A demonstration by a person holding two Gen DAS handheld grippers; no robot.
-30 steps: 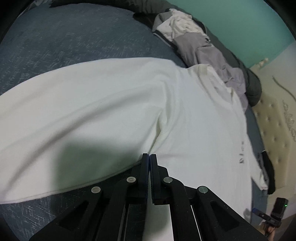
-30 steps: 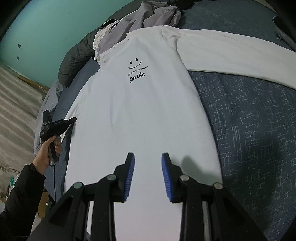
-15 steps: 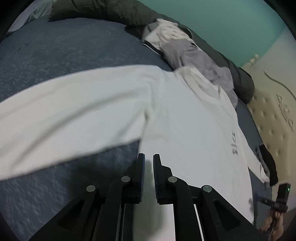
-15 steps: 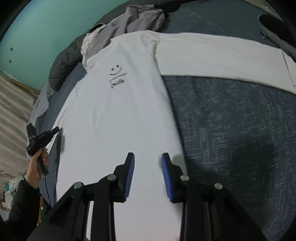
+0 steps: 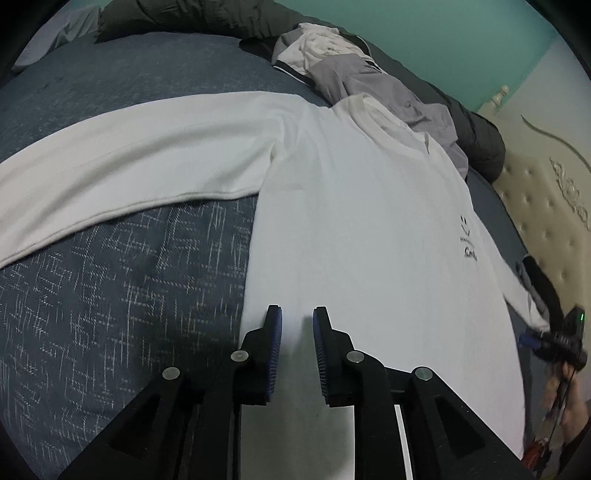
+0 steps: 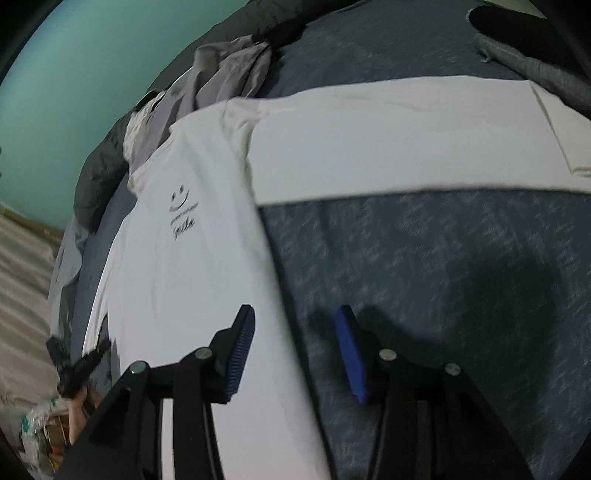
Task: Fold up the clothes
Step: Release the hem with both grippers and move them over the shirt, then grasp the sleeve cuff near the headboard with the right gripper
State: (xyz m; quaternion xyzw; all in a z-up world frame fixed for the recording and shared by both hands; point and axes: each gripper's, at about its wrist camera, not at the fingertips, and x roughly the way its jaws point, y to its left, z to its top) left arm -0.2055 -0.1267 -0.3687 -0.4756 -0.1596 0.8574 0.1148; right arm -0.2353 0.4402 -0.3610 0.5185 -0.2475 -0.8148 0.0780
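White long-sleeve shirt (image 5: 362, 206) lies flat, face up on the blue bedspread (image 5: 122, 295), one sleeve (image 5: 140, 162) stretched straight out. Left gripper (image 5: 297, 321) is slightly parted and right gripper (image 6: 295, 325) wide apart at the side seam; both hold nothing. Risk: pads pinch bedspread along with the shirt, dragging it askew.

This is a bedroom in a home. A wide bed (image 5: 110, 295) with a dark blue woven cover fills the space, backed by a cream tufted headboard (image 5: 546, 206) against a teal wall (image 5: 443, 33). A white long-sleeved shirt (image 5: 351, 221) lies spread on it, with grey clothes (image 5: 362, 77) heaped near the pillows.
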